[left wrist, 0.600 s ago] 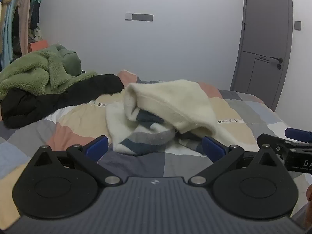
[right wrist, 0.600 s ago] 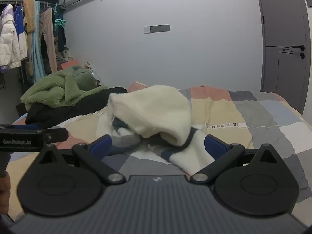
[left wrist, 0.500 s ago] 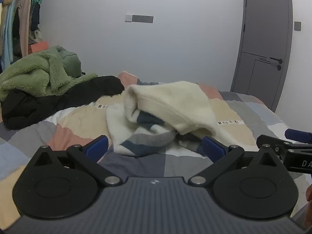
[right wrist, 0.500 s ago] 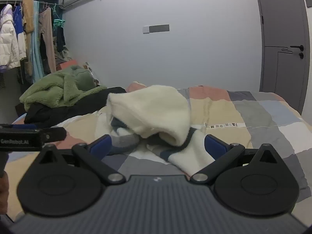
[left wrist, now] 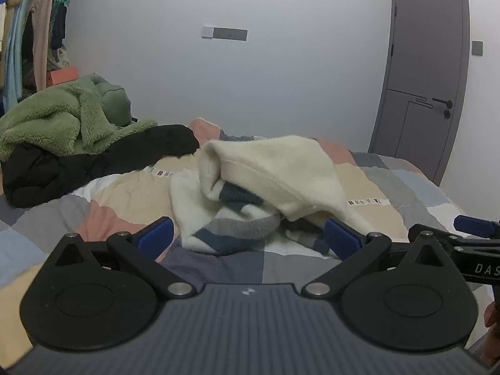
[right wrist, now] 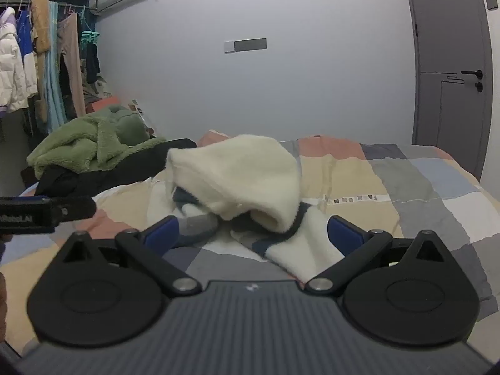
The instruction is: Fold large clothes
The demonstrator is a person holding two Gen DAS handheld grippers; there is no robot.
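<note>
On the bed (left wrist: 406,187), a cream sweater (left wrist: 275,168) lies crumpled at centre. Since a moment ago, almost nothing has moved. Left gripper (left wrist: 248,234) and right gripper (right wrist: 253,229) hover near it, jaws open and empty; folding has not begun.

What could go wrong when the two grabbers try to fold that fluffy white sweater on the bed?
The fluffy cream sweater with grey and navy stripes lies bunched in a heap, so the open left gripper or open right gripper might pinch several layers together. They might also catch the patchwork quilt beneath. The green fleece garment and black jacket nearby leave less room to spread it.
</note>
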